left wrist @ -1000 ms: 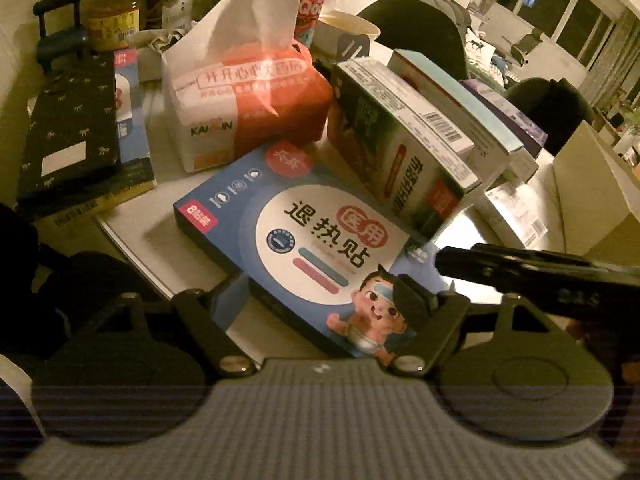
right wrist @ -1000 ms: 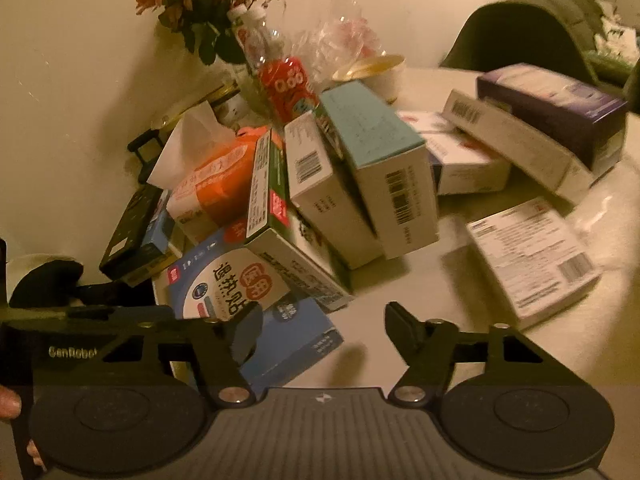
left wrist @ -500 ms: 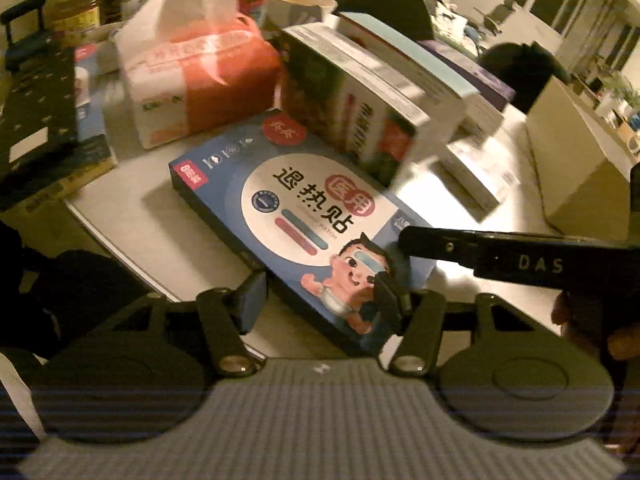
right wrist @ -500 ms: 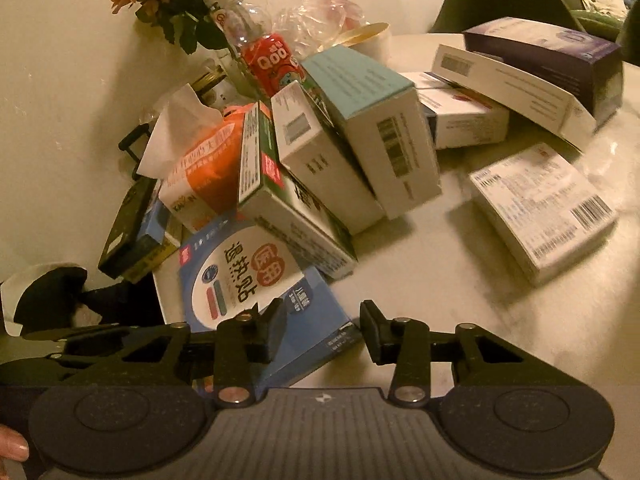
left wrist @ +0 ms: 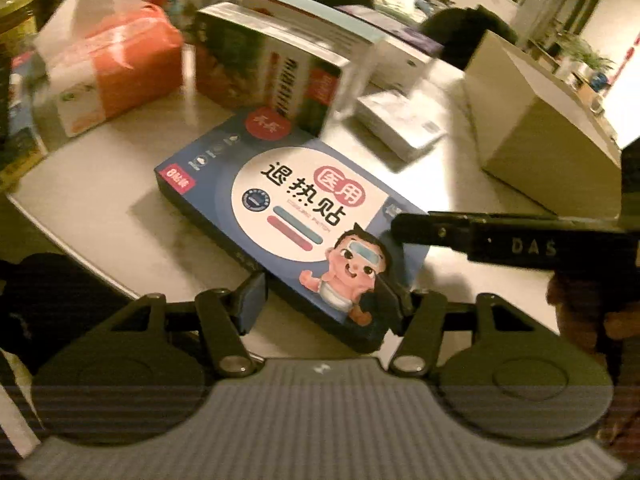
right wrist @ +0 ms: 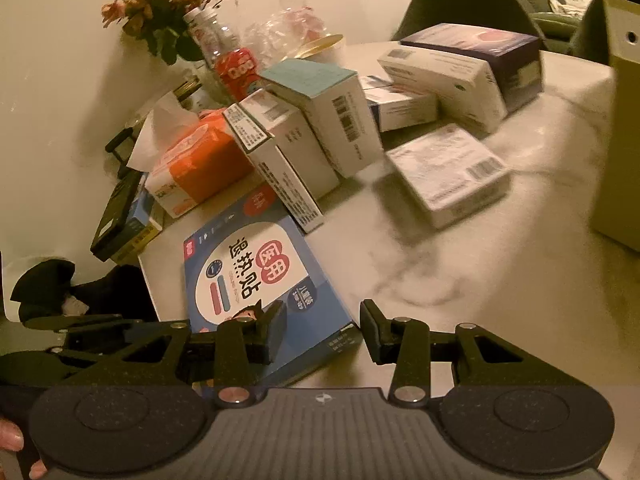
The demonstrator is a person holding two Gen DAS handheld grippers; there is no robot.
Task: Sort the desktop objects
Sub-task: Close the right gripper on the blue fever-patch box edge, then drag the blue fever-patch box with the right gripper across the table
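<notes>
Blue fever-patch box [left wrist: 296, 216] is lying flat at frame centre, long axis running upper left to lower right. Left gripper [left wrist: 324, 304] is clamping its near corner, half-closed. Right gripper [right wrist: 324, 334] is pinching the adjacent edge, lower centre, narrow. Both equally near.

far beyond the jaws, a dried flower bouquet [right wrist: 168, 12] stands against the wall; a dark green chair [right wrist: 472, 4] sits behind the table, up and right of them.
</notes>
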